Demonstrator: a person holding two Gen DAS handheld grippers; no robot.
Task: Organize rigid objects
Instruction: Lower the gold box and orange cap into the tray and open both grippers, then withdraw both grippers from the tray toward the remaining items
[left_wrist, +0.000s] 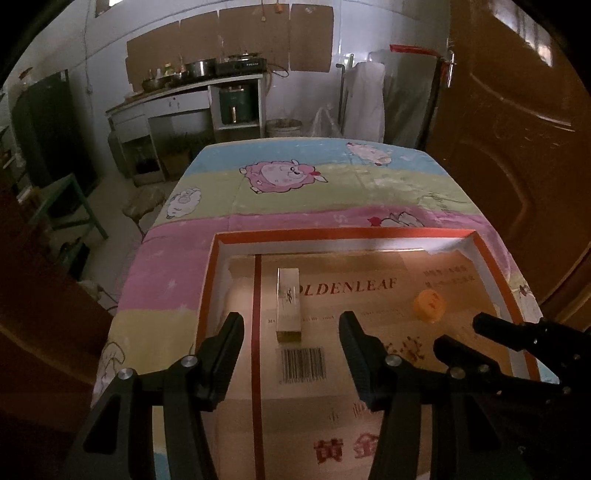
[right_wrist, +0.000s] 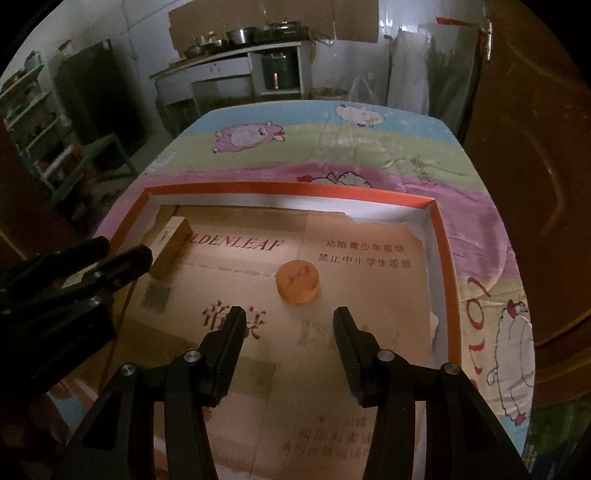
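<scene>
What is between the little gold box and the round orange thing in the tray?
Nothing stands between them. In the right wrist view, only flat printed cardboard lies between the gold box and the orange disc.

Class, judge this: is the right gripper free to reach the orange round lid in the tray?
Probably yes: the right gripper is open, and the orange lid lies just ahead of it in the tray, with nothing between.
</scene>
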